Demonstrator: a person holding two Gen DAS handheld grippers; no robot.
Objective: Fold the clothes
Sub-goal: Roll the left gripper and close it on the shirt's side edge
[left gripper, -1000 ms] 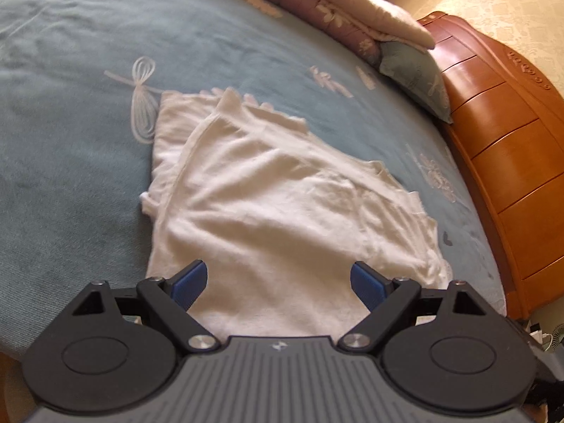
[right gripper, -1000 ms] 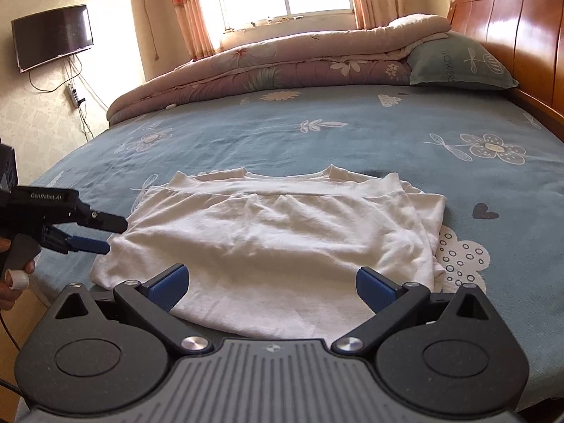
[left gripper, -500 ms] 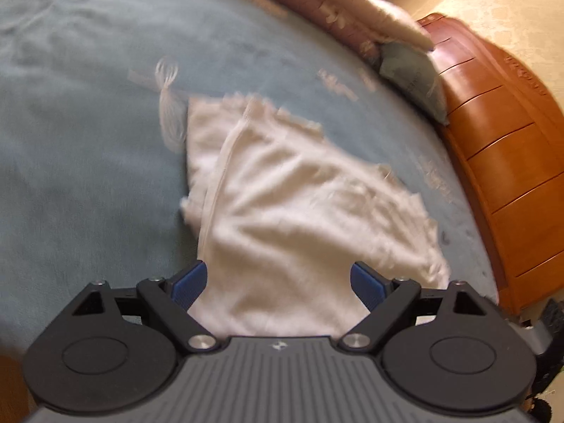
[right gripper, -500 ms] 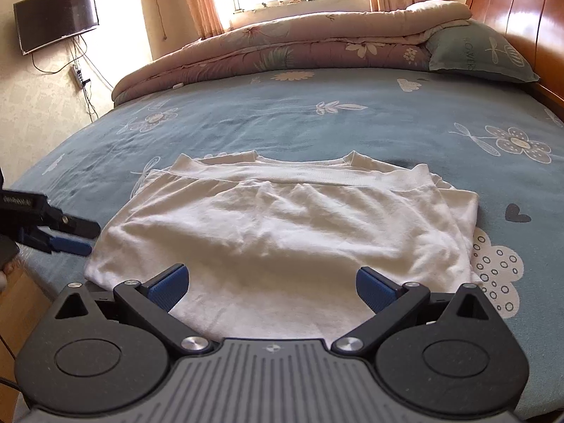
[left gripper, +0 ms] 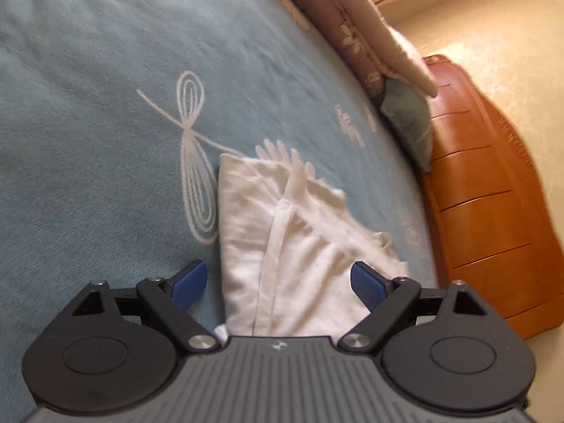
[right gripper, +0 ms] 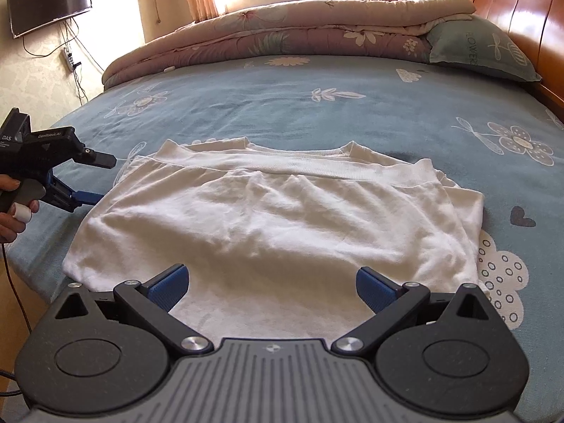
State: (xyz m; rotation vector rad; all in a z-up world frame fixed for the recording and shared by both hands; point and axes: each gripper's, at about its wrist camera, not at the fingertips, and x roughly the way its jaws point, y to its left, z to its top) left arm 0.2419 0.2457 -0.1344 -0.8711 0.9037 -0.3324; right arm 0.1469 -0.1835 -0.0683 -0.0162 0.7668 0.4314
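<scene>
While lying half-folded near the front edge of the blue flower-printed bedsheet (right gripper: 352, 112), the white cotton T-shirt (right gripper: 282, 211) waits untouched. Swung since a second ago toward its left edge: left gripper (left gripper: 278, 282), jaws wide, empty. Right gripper (right gripper: 271, 285) likewise wide, empty, over the near hem. Probably next: a pinch for the following fold.

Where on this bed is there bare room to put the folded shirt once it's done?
The blue sheet lies bare between the white shirt and the rolled quilt, and also right of the shirt toward the pillow. The near edge is crowded: the shirt fills it, the left gripper hangs at its left side.
</scene>
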